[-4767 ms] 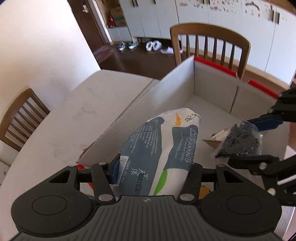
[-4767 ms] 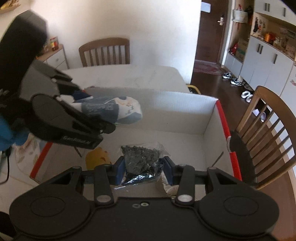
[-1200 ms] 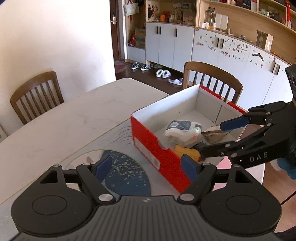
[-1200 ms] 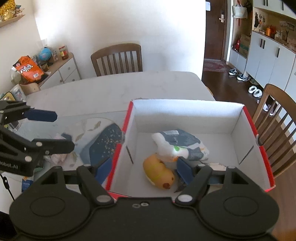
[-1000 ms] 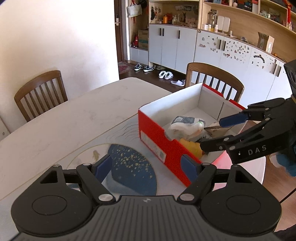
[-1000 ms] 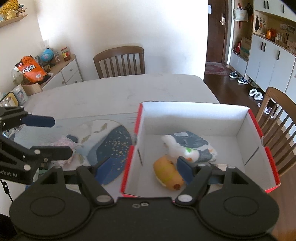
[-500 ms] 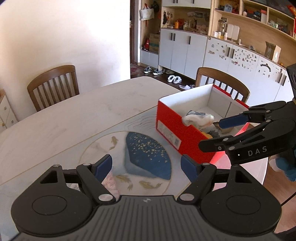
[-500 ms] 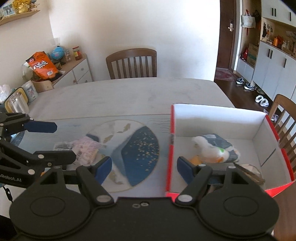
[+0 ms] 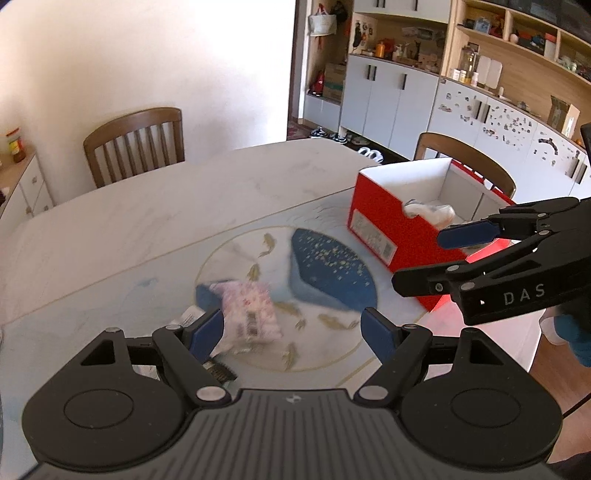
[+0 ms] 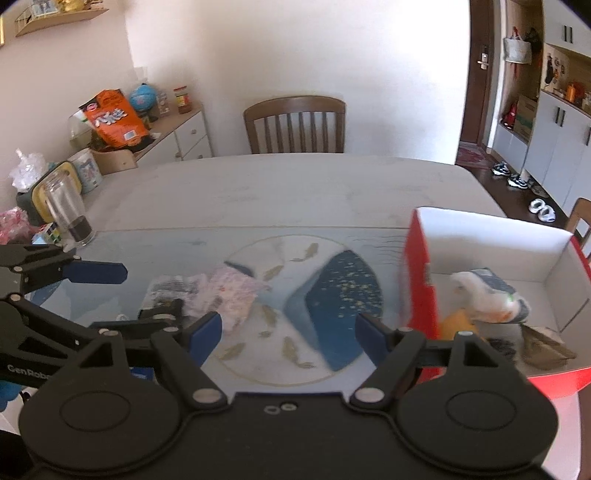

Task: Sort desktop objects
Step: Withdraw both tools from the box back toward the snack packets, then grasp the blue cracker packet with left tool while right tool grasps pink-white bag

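Sorting in progress. My left hand-held gripper (image 9: 291,328) is spread and empty, with the pink packet (image 9: 248,309) on the table (image 9: 155,221) just ahead, nearer its left finger. The right hand-held gripper (image 10: 288,328), also spread and empty, is farther away. The packet's long axis seems diagonal; blur prevents certainty. The red box (image 9: 388,225) lies well right of the packet.

Place: a home dining room.
Furniture: wooden slat-back chairs (image 10: 294,123) drawn up to a pale bench (image 10: 295,184).
Storage: white cupboards (image 9: 388,103) under open shelves of jars and boxes (image 9: 517,33).
Doorway: shoes (image 10: 511,176) on the dark wood floor, a bag (image 10: 517,46) hanging by the door.
Sideboard: snack bag (image 10: 114,120), small globe (image 10: 140,96), jars (image 10: 181,99).
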{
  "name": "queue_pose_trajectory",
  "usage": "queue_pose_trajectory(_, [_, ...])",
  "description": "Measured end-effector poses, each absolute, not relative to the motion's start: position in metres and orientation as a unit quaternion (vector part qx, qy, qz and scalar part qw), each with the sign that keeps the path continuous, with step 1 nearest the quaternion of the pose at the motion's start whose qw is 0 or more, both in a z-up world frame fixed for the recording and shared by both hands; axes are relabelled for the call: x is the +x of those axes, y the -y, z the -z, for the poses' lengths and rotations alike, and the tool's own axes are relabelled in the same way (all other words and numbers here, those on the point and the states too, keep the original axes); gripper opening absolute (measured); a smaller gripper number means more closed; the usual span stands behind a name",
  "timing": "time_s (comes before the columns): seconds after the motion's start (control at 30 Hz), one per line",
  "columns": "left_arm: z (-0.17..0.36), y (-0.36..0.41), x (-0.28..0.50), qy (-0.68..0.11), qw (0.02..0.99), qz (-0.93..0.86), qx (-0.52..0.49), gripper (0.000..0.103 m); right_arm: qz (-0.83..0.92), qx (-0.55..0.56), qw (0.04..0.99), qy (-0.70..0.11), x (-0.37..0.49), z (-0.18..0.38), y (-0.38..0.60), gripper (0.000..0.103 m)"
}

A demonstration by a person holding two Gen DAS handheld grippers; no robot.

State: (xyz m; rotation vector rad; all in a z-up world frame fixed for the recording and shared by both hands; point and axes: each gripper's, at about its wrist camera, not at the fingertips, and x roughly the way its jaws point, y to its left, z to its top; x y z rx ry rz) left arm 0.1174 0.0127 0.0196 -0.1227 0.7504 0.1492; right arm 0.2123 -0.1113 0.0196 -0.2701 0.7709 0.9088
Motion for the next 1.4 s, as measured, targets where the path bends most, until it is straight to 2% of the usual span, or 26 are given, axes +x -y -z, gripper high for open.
queue_pose_trajectory(0.13, [-0.011, -0.021, 0.103, -0.368, 0.924, -0.081, -0.061, 0.081, -0.434, -0.135, 0.816, -0.357, 0.201, -0.016, 0.101, 0.083])
queue_pose_trajectory(0.3, [-0.001, -0.030, 0.086, -0.368, 0.923, -0.090, -0.072, 0.089, -0.433, -0.136, 0.815, -0.361, 0.194, -0.011, 0.093, 0.086])
queue_pose_trajectory(0.43, [0.004, -0.035, 0.076, -0.367, 0.922, -0.101, -0.068, 0.091, -0.439, -0.143, 0.811, -0.359, 0.186, -0.007, 0.086, 0.090])
queue_pose_trajectory(0.5, [0.007, -0.038, 0.071, -0.364, 0.922, -0.110, -0.067, 0.103, -0.445, -0.147, 0.809, -0.354, 0.182, -0.005, 0.082, 0.094])
queue_pose_trajectory(1.4, [0.068, -0.053, 0.060, -0.386, 0.905, -0.159, -0.081, 0.103, -0.428, -0.169, 0.815, -0.353, 0.187, 0.037, 0.032, 0.094])
